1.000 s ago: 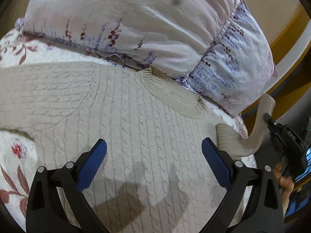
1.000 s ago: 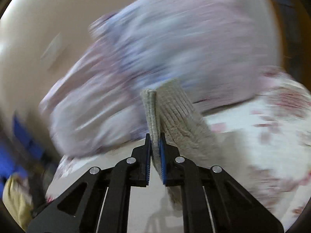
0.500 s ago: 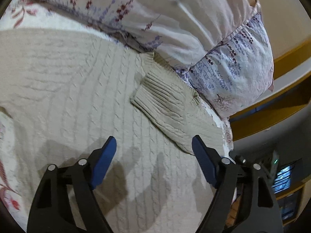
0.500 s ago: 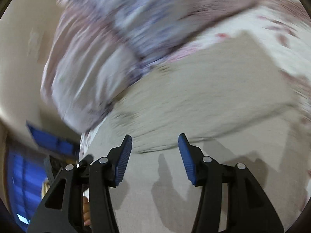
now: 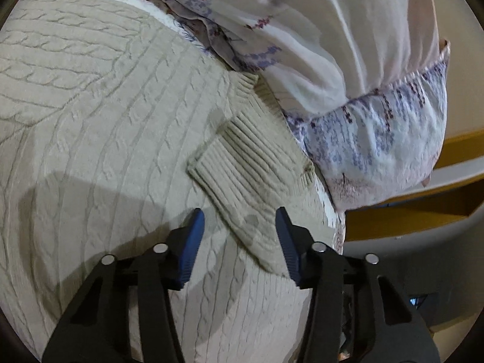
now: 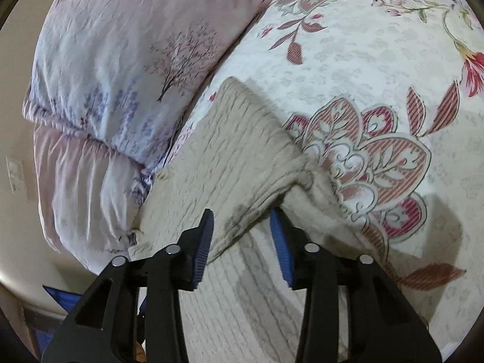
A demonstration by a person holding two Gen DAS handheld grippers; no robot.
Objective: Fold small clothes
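A beige cable-knit sweater (image 5: 99, 127) lies flat on the bed. One sleeve with a ribbed cuff (image 5: 242, 163) is folded over the body near the neckline. My left gripper (image 5: 239, 236) is open and empty, just above the folded sleeve. In the right wrist view the sweater (image 6: 230, 157) lies with a folded sleeve edge between the fingers. My right gripper (image 6: 242, 236) is open and empty, low over that fold.
Two floral pillows (image 5: 348, 69) lie against the sweater's neckline; they also show in the right wrist view (image 6: 127, 60). A floral bedspread (image 6: 378, 75) lies under the sweater. The bed's edge and a wooden frame (image 5: 408, 211) are on the right.
My right gripper let go of the sleeve cuff and opened; the sleeve now lies folded across the sweater's body. My left gripper moved right toward the folded sleeve and narrowed a little.
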